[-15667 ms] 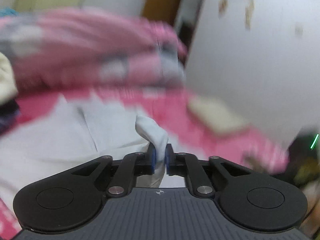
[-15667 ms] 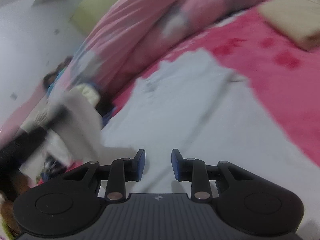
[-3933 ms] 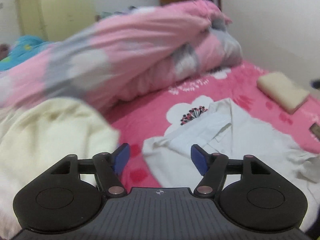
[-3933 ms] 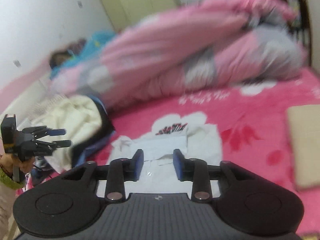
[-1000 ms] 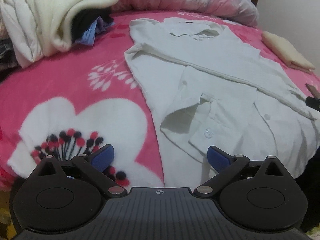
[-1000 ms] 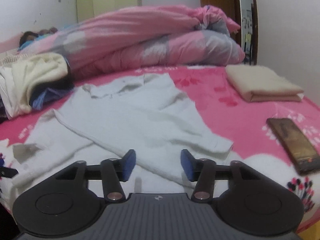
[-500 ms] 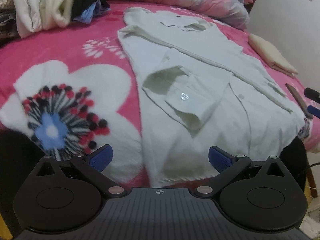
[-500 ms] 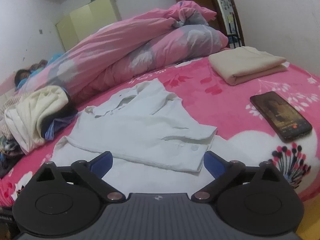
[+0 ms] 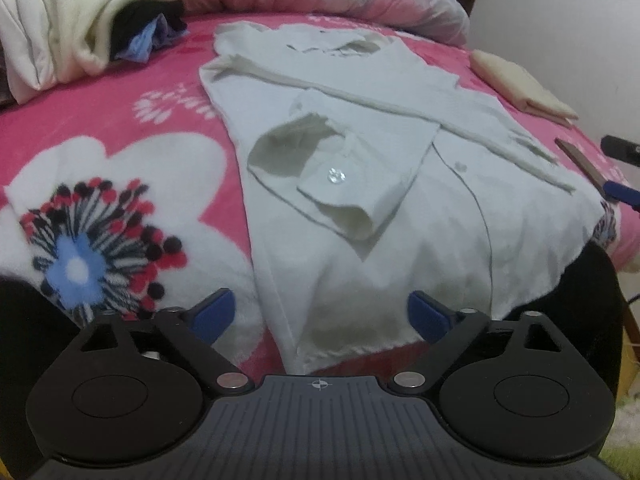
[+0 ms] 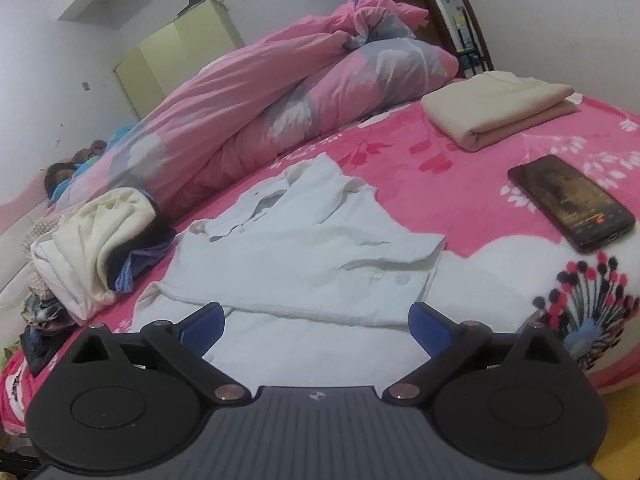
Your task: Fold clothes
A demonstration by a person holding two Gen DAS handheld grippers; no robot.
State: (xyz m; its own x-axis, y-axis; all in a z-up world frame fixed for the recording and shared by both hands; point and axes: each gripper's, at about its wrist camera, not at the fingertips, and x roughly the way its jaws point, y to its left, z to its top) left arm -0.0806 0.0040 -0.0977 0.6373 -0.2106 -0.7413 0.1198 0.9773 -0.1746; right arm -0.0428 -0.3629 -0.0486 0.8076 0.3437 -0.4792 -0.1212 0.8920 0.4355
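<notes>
My left gripper [image 9: 320,316] hangs over the near hem of the white shirt [image 9: 360,152], its blue pads spread wide; the jaws have just been closing a little, with the hem below the gap and nothing pinched. My right gripper [image 10: 316,326] is released too, jaws wide apart, hovering at the shirt's other near edge.

The shirt lies flat on the pink flowered blanket [image 9: 120,168], collar at the far end and both sleeves folded across the body (one cuff shows a button). A phone [image 10: 570,202] lies on the blanket to the right, well apart from the shirt, and beyond it a folded beige cloth [image 10: 496,106]. A heap of cream and dark clothes [image 10: 96,240], perhaps several garments, sits at the left, before the rumpled pink duvet [image 10: 300,80].
</notes>
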